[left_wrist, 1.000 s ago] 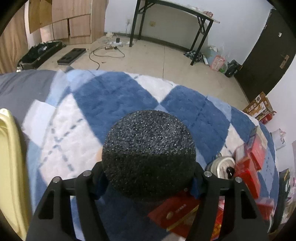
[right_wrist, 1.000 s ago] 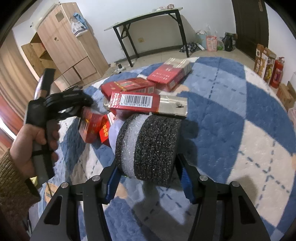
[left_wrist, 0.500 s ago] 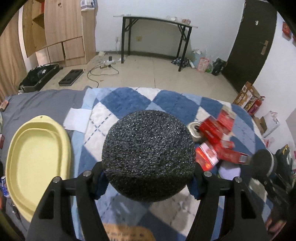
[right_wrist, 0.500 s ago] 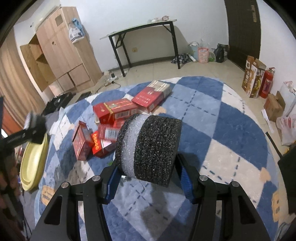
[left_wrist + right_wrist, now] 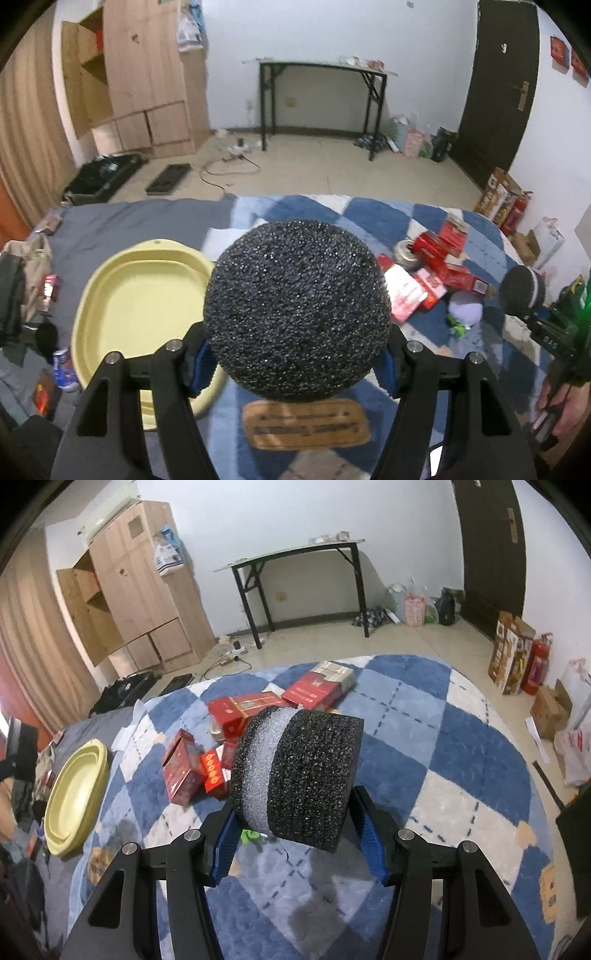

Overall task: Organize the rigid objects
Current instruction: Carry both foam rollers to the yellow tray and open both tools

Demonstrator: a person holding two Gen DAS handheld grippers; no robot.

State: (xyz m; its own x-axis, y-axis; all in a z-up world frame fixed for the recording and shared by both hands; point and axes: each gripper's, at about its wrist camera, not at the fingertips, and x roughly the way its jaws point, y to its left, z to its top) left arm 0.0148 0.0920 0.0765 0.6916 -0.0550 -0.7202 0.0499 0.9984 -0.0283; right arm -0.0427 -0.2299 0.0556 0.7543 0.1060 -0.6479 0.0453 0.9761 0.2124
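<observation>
My left gripper (image 5: 295,369) is shut on a round black foam block (image 5: 295,310) and holds it in the air over the near edge of the blue checked rug (image 5: 417,214). An empty yellow oval tray (image 5: 110,266) lies just left of it. My right gripper (image 5: 299,834) is shut on a black foam cylinder with a white band (image 5: 306,771), held above the rug. Several red boxes (image 5: 243,709) lie in a heap behind it. In the left wrist view the red boxes (image 5: 436,247) and a round tin (image 5: 406,253) sit to the right.
The tray (image 5: 74,794) rests on grey bedding with clutter along the left edge. A small green thing (image 5: 251,836) lies under the right gripper. A black table (image 5: 321,70), a wooden wardrobe (image 5: 140,590), a dark door (image 5: 491,546) and cartons (image 5: 509,661) ring the floor.
The left gripper rose and pulled back, bringing the whole tray into view and the boxes off to the right. The right gripper lifted a little from the boxes. Both still hold their foam.
</observation>
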